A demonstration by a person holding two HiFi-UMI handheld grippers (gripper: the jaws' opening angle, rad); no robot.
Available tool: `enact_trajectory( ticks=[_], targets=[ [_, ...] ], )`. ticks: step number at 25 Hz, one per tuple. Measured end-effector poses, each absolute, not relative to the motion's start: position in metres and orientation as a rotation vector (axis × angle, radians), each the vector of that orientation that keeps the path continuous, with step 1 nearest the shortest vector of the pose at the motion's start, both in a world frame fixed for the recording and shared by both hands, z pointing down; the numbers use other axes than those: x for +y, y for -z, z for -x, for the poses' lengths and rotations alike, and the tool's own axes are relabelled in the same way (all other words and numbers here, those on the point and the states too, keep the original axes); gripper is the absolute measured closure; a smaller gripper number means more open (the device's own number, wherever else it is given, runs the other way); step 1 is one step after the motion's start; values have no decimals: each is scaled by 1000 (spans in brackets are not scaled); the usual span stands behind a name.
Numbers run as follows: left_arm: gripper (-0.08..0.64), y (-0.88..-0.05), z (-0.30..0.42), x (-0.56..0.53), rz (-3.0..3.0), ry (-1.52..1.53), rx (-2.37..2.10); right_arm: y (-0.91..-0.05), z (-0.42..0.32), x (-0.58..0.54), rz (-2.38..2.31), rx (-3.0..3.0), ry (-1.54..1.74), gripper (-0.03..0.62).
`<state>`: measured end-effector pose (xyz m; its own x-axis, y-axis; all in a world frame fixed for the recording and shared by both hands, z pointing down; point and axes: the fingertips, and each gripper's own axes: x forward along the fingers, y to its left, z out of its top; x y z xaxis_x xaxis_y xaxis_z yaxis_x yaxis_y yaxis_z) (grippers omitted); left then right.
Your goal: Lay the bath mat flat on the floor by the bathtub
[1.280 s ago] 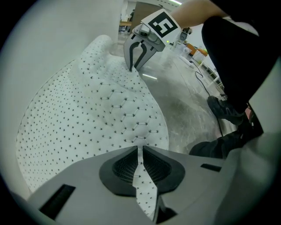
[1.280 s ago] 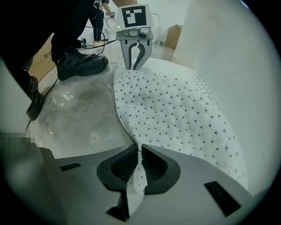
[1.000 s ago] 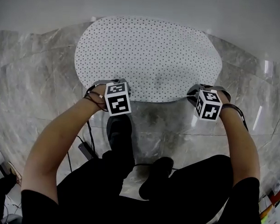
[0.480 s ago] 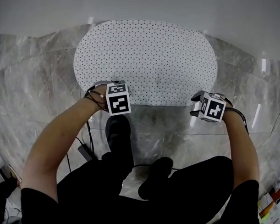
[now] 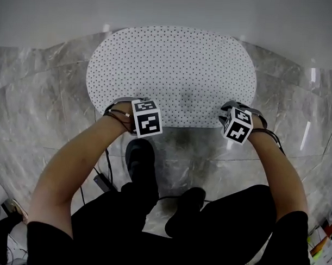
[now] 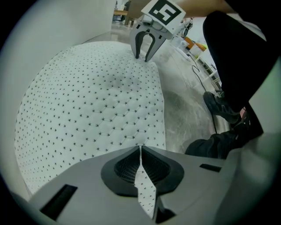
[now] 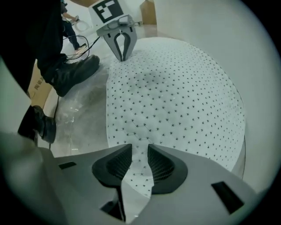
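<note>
Regripping on the right, the right tool (image 7: 139,154) has just been closing its jaws again after widening. They stand apart, with the near edge of the bath mat (image 5: 171,69) loose between them. The left tool (image 6: 139,151) is clamped tight on that same edge. On the floor (image 5: 42,98) the mat lies flatter than a second ago, its far edge against the bathtub (image 5: 170,10); letting go looks close.
</note>
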<state>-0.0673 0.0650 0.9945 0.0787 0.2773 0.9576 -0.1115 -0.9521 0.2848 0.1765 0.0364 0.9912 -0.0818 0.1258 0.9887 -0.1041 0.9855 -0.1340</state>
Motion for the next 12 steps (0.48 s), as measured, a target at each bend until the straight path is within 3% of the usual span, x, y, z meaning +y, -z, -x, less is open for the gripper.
enact_trajectory(
  ticks=[5,7,9,12],
  targets=[
    [548,-991,66,63,-1879,-1900,199,-987,-181,38,21,-1634,-197,465],
    [549,-976,68,49,-1908,-1875,112,-967,-185,35,22,-1616,-192,547],
    [549,-944,70,24,-2039,-1832,-69,-930,-185,27,-65,-1668,-249,561],
    [549,-858,77,-16,-2181,-1517,-518,-860,-177,11,-319,-1785,-434,572]
  ],
)
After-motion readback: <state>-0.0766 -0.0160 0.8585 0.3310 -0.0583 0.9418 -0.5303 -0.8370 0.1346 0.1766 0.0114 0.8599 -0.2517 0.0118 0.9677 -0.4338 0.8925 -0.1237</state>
